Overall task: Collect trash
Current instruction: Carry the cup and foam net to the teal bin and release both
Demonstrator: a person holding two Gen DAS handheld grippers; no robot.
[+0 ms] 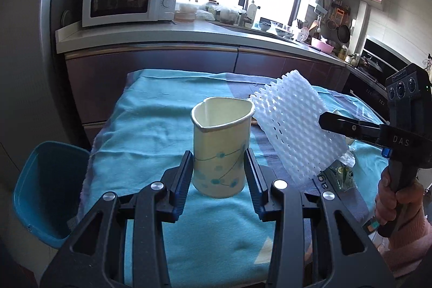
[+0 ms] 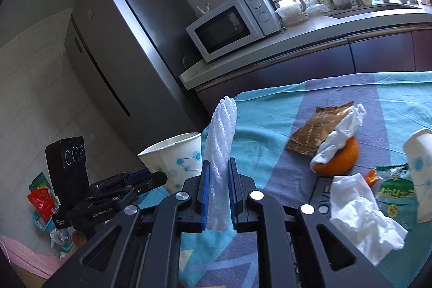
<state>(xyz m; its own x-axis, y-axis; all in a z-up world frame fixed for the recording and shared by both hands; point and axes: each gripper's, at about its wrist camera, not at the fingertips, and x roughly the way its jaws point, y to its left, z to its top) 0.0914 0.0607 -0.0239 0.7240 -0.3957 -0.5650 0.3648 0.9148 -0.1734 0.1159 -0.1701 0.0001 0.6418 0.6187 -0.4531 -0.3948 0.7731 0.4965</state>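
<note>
1. Holding two pieces at once: left gripper [image 1: 219,174] is clamped on a squashed paper cup [image 1: 220,145], right gripper [image 2: 218,193] is pinched on a white foam net sleeve [image 2: 220,153]. Neither has reached the blue bin [image 1: 40,190] at the table's left.
2. Left on the cloth: tissues [image 2: 361,209], orange peel [image 2: 343,161], brown wrapper [image 2: 313,131], green packet [image 2: 397,196], another cup [image 2: 421,174].
3. Can't see inside the bin, so no clue what's already in there.

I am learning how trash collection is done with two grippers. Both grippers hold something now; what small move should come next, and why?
Probably carry the paper cup, clamped in the left gripper, leftward over the blue bin and release it. The bin stands open beside the table, and the right gripper already pinches the white foam net, which can follow.
</note>
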